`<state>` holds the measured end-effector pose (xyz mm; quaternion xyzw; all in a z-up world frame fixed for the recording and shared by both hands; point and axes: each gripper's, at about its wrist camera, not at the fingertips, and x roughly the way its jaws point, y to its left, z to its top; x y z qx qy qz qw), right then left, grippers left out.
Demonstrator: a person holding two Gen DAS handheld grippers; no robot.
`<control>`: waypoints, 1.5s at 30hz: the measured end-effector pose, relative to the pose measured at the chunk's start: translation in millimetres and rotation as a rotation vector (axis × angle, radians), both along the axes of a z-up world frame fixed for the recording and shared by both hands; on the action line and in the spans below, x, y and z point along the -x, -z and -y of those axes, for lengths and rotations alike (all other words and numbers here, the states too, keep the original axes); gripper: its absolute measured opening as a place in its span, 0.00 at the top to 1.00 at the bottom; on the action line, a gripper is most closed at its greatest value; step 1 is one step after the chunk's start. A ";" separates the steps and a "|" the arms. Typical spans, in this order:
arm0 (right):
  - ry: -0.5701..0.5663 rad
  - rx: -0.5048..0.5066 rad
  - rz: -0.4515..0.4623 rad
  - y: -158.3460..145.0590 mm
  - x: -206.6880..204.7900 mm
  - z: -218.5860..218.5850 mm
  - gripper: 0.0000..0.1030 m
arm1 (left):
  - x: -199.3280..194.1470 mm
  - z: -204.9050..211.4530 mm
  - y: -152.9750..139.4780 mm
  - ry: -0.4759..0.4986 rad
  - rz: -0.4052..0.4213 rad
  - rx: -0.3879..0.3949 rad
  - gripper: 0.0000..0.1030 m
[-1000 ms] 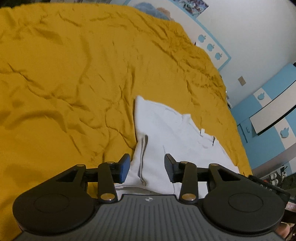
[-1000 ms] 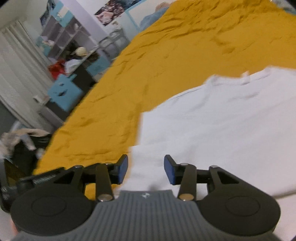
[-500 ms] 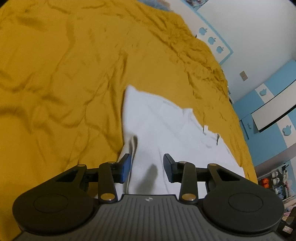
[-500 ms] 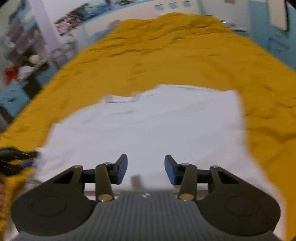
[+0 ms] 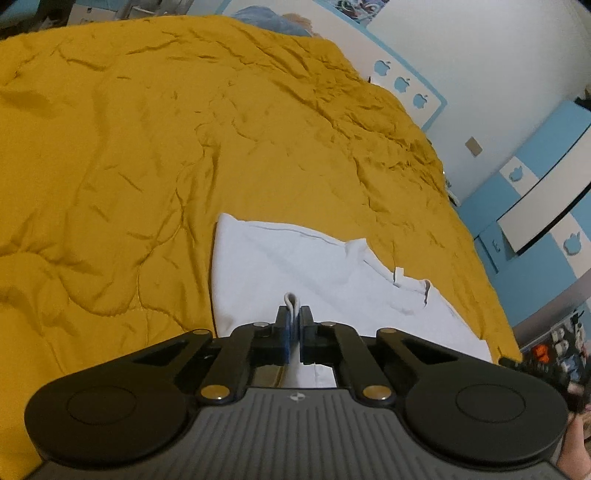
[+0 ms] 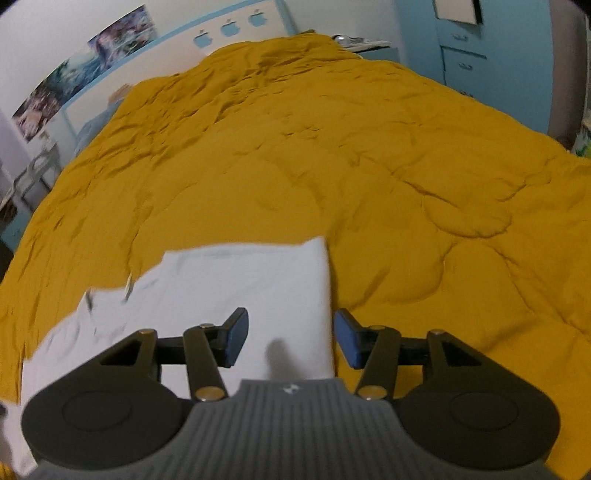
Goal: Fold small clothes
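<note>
Closest to me, my left tool [image 5: 294, 334] has its blue pads pressed together on a small raised fold of the white T-shirt [image 5: 295, 273], the pinched loop of fabric poking up just past the fingertips. Through the right wrist camera, my right tool [image 6: 290, 338] hangs with its pads spread wide, straddling the straight right-hand edge of the same shirt [image 6: 236, 288]: the left pad sits over white cloth, the right pad over the bedspread, and I cannot tell whether either pad touches the surface. A small dark shadow falls on the shirt between the pads. The shirt lies mostly flat on the mustard-yellow quilted bedspread [image 5: 147, 147], with its neckline and a little tag [image 5: 398, 274] toward the right side in the left view; that area is blurred in the right view. Beyond it the wrinkled bedspread runs to the far end of the bed. Farther back I see a white wall with a blue border of apple shapes [image 6: 229, 27], a poster [image 6: 81, 70], and blue cabinets [image 6: 465, 48].
</note>
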<state>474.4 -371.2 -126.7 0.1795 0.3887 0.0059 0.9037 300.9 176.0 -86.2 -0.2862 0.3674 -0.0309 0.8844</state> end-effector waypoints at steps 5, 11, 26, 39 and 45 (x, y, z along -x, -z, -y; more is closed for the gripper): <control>0.077 -0.099 0.000 5.1 -28.6 17.4 0.56 | -5.0 2.4 -3.4 0.004 -0.008 -0.025 0.97; 0.038 -0.073 -0.072 22.2 -61.2 0.7 0.99 | -8.0 3.0 -3.2 -0.009 -0.024 -0.045 0.97; 0.076 -0.085 -0.023 19.4 -49.5 27.1 0.89 | -48.6 8.5 21.5 0.004 -0.120 -0.133 0.84; -0.325 0.234 -0.006 -8.4 113.9 -6.2 0.62 | -1.0 29.0 8.3 0.135 -0.153 -0.246 0.79; -0.386 0.459 0.016 18.9 132.0 -32.4 0.66 | 0.3 36.3 15.6 0.096 -0.168 -0.262 0.79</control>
